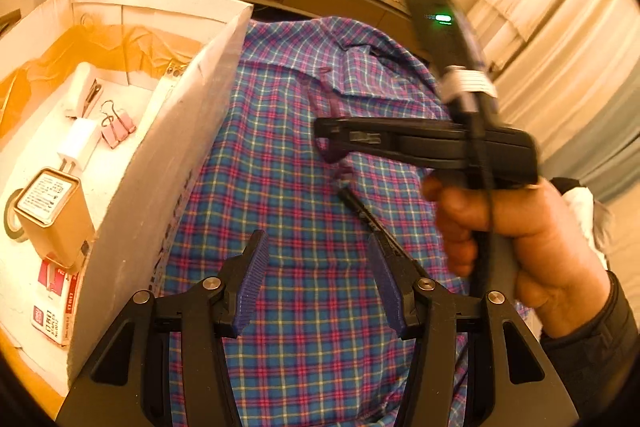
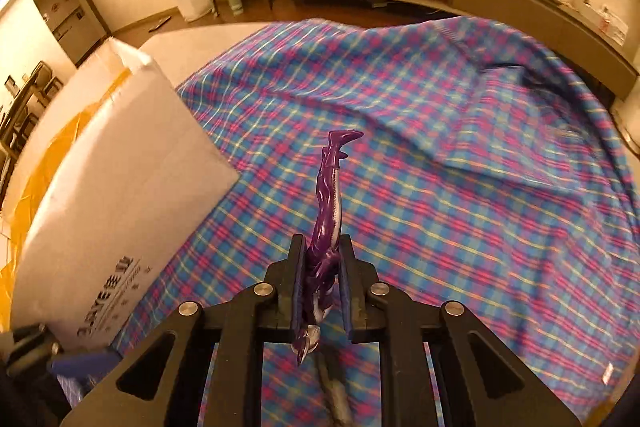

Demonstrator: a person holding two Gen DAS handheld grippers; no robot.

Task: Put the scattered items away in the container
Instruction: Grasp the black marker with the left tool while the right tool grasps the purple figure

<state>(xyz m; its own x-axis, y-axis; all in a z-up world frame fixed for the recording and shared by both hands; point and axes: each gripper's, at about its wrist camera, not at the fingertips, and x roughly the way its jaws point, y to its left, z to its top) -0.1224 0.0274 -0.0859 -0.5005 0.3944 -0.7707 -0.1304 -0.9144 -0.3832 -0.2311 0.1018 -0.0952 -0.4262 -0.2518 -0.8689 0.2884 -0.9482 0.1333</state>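
Purple glossy plastic figurine (image 2: 328,219) sits pinched between the pressed-in jaws of the right gripper (image 2: 322,259), legs pointing toward twelve o'clock above the blue-and-pink plaid cloth (image 2: 460,187). Nearest the left wrist camera, the left gripper (image 1: 318,279) has its jaws spread with nothing between them, a black pen (image 1: 366,215) lying at one o'clock. At ten o'clock stands the white cardboard box (image 1: 160,163), holding a pink binder clip (image 1: 118,127) and a white charger (image 1: 82,143).
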